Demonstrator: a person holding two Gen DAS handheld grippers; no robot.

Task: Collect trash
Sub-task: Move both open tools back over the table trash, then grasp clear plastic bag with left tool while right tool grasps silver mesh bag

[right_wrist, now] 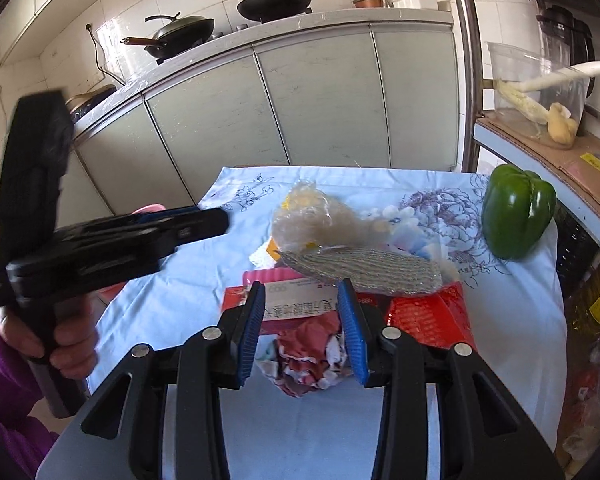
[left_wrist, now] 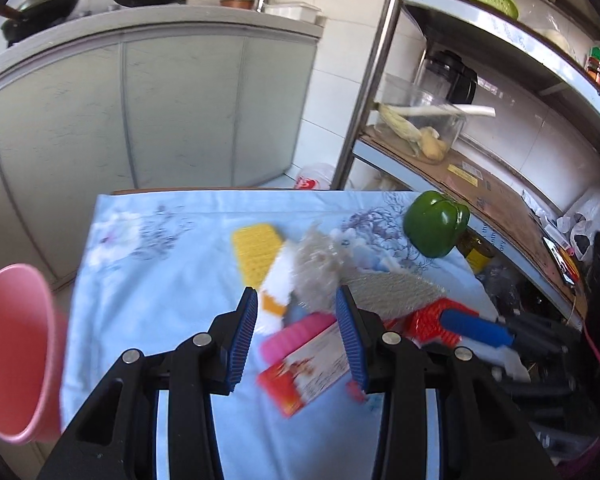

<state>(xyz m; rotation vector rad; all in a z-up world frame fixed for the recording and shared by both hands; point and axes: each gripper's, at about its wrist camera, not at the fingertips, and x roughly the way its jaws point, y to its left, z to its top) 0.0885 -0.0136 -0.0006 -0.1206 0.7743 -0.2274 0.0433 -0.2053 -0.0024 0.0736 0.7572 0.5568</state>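
A heap of trash lies on the light-blue floral cloth of the table [left_wrist: 152, 288]: a crumpled clear plastic bag [right_wrist: 304, 220], a silvery woven pad [right_wrist: 360, 270], a red packet [right_wrist: 424, 316], a red-and-white box [left_wrist: 304, 372], a pink ridged piece [left_wrist: 296, 336] and a yellow ridged piece [left_wrist: 256, 254]. My left gripper [left_wrist: 297, 291] hovers open over the heap with nothing between its pads. My right gripper [right_wrist: 301, 285] is shut on a crumpled red-and-white paper wad [right_wrist: 308, 360]. A pink bin [left_wrist: 16, 352] stands off the table's left edge.
A green bell pepper [right_wrist: 516, 216] stands at the table's far right corner. A metal shelf rack [left_wrist: 372, 80] crowds the right side. Grey cabinets [left_wrist: 172, 108] with woks on top lie beyond the table. A hand in a purple sleeve [right_wrist: 16, 380] holds the left gripper's handle.
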